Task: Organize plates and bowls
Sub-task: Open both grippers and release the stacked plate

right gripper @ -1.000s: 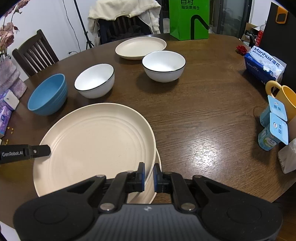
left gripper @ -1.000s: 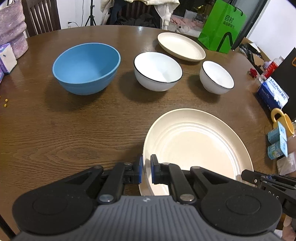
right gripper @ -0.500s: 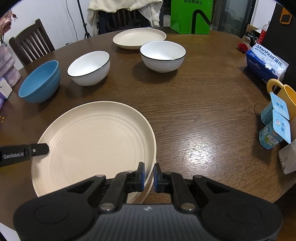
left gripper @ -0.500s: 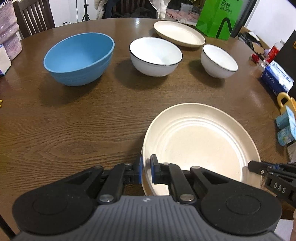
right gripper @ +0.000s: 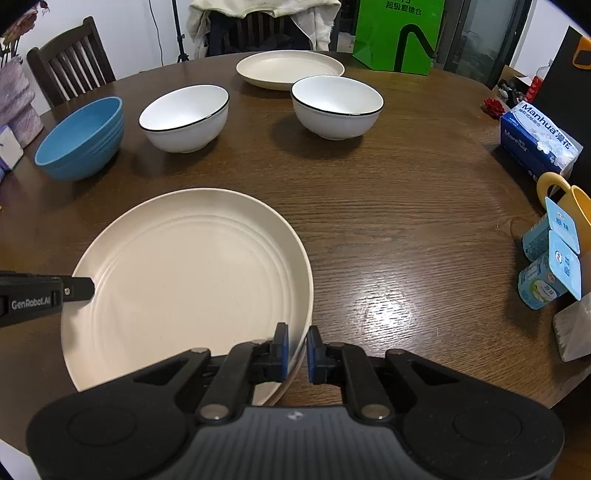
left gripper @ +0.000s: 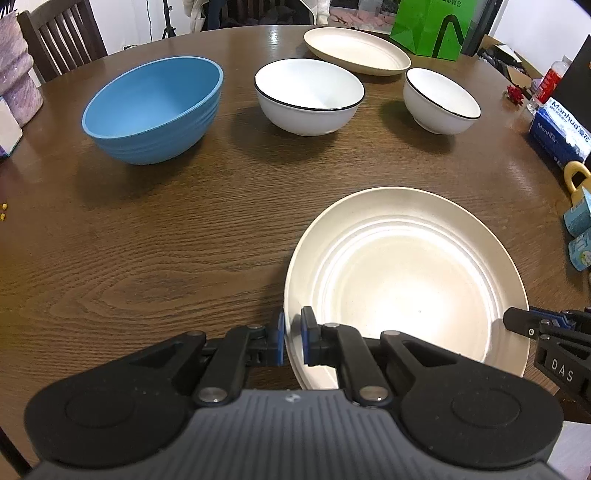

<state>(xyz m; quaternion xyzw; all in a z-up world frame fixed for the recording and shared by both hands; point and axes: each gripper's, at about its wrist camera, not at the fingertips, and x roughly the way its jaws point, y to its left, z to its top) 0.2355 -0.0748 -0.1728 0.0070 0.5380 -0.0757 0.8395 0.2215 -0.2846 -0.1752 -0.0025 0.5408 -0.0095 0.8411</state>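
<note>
A large cream plate [left gripper: 399,280] [right gripper: 192,273] lies low at the near side of the round wooden table [left gripper: 147,258]. My left gripper [left gripper: 293,339] is shut on its left rim and my right gripper [right gripper: 297,350] is shut on its right rim. A second cream rim [right gripper: 293,373] shows just beneath it in the right wrist view. Farther back stand a blue bowl [left gripper: 155,107] [right gripper: 81,140], a bigger white black-rimmed bowl [left gripper: 308,96] [right gripper: 184,116], a smaller white bowl [left gripper: 439,99] [right gripper: 336,105] and a smaller cream plate [left gripper: 354,50] [right gripper: 290,68].
A green bag [right gripper: 399,33] stands at the table's far edge. On the right are a blue tissue pack [right gripper: 535,144], a yellow mug [right gripper: 576,206] and yogurt cups [right gripper: 550,266]. A wooden chair [right gripper: 70,70] and purple towels [left gripper: 18,77] sit at the left.
Both grippers have come down with the large plate held between them, closing the gap to the rim beneath. The bowls now sit lower and larger in view.
</note>
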